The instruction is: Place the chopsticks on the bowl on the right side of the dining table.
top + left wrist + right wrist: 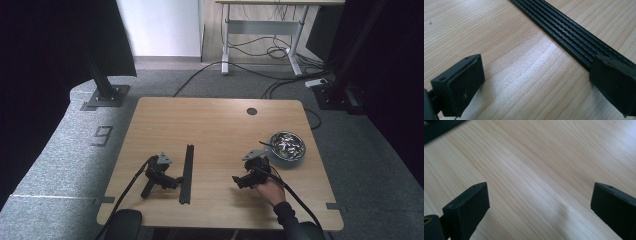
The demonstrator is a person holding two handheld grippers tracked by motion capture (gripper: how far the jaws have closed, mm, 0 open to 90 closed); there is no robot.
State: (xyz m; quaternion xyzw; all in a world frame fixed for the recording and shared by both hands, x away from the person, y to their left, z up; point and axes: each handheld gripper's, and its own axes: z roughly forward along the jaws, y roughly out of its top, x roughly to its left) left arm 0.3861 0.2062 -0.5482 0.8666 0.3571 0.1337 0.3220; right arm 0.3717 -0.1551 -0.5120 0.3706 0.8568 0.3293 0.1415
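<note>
- and here we are, very early on by the look of it: the long black rail [187,173] lies flat on the wooden table [215,125], running away from the person's edge, and nothing has hold of it.
- the left gripper [172,181] rests on the table just beside the rail, with no hand on it in the high view; its cable trails off the near edge.
- from the left gripper view, jaws spread wide, bare wood between them, and the ribbed rail [574,35] crosses the upper right, passing right by the far jaw, close enough that i can't tell whether they touch.
- over to the right gripper [239,181], held in the person's hand [270,190], pointing across the table toward the rail but well apart from it.
- right gripper view: jaws wide open too, nothing between them but table [536,170], with a dark edge at the top left corner that may be the rail.
- the metal bowl [287,148] sits near the right edge, just behind that hand, with small shiny pieces inside, too small to name.
- my read: nothing is gripped, nothing fitted to the rail, nothing taken from the bowl; the whole job looks to be ahead.
</note>
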